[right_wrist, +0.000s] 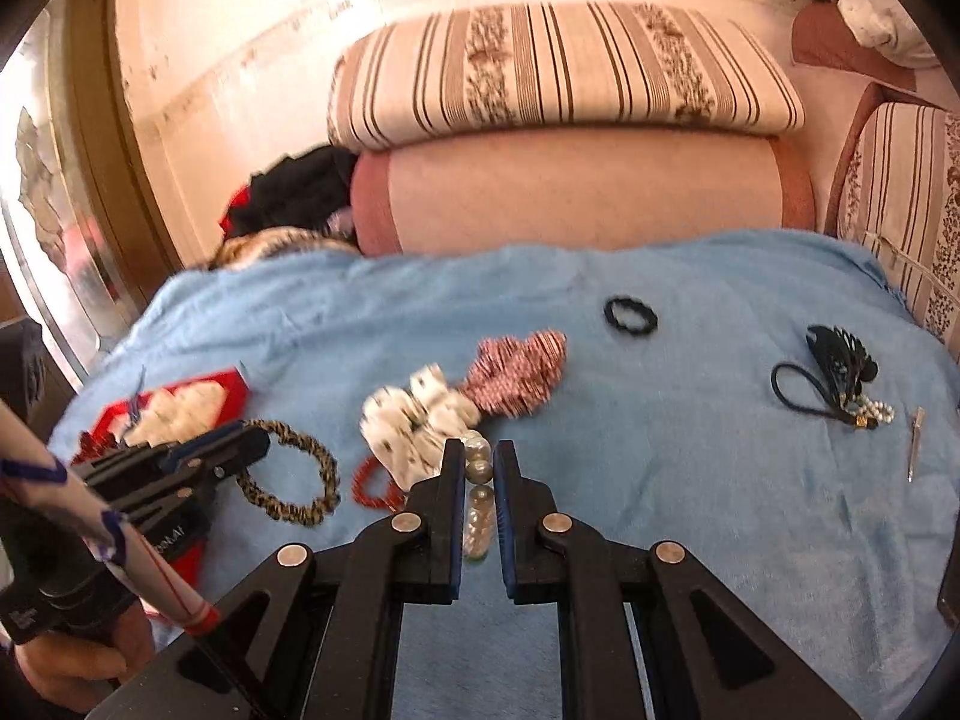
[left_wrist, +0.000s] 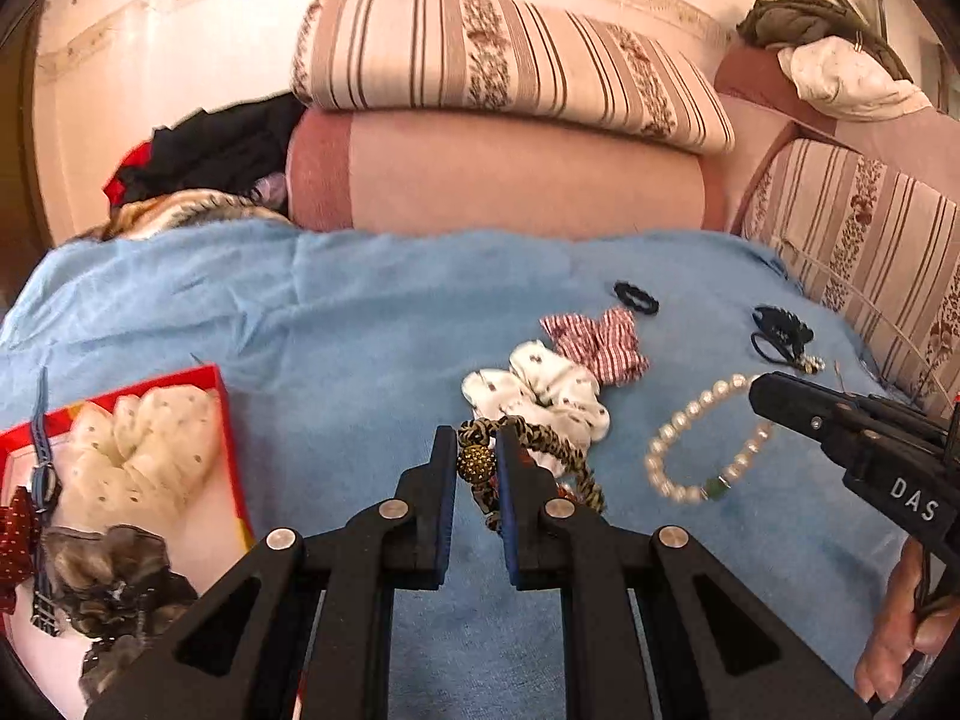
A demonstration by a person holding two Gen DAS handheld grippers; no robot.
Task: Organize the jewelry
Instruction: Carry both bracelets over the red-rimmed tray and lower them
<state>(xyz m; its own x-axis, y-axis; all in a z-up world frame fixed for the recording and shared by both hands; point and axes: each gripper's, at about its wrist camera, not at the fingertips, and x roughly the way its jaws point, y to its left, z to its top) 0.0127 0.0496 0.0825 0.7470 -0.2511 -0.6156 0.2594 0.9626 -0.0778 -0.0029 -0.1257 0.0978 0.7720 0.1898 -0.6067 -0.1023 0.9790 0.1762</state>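
Note:
My left gripper [left_wrist: 477,438] is shut on a leopard-print braided bracelet [left_wrist: 558,450], with the bracelet's gold bead [left_wrist: 476,463] between the pads. The loop hangs just above the blue blanket [left_wrist: 360,330]. My right gripper [right_wrist: 479,450] is shut on a pearl bracelet [right_wrist: 479,471]. In the left wrist view that gripper [left_wrist: 759,396] comes in from the right with the pearl bracelet [left_wrist: 657,450] dangling from its tip. The right wrist view shows the left gripper [right_wrist: 261,435] at the left with the leopard bracelet [right_wrist: 329,471]. A red box [left_wrist: 198,375] at the left holds scrunchies and a strap.
On the blanket lie a white dotted scrunchie [right_wrist: 414,420], a red-striped scrunchie [right_wrist: 516,372], a red bead bracelet [right_wrist: 369,489], a black hair tie [right_wrist: 630,315], a black tasselled tie with pearls [right_wrist: 834,384] and a metal clip [right_wrist: 915,444]. Striped cushions [left_wrist: 510,60] rise behind.

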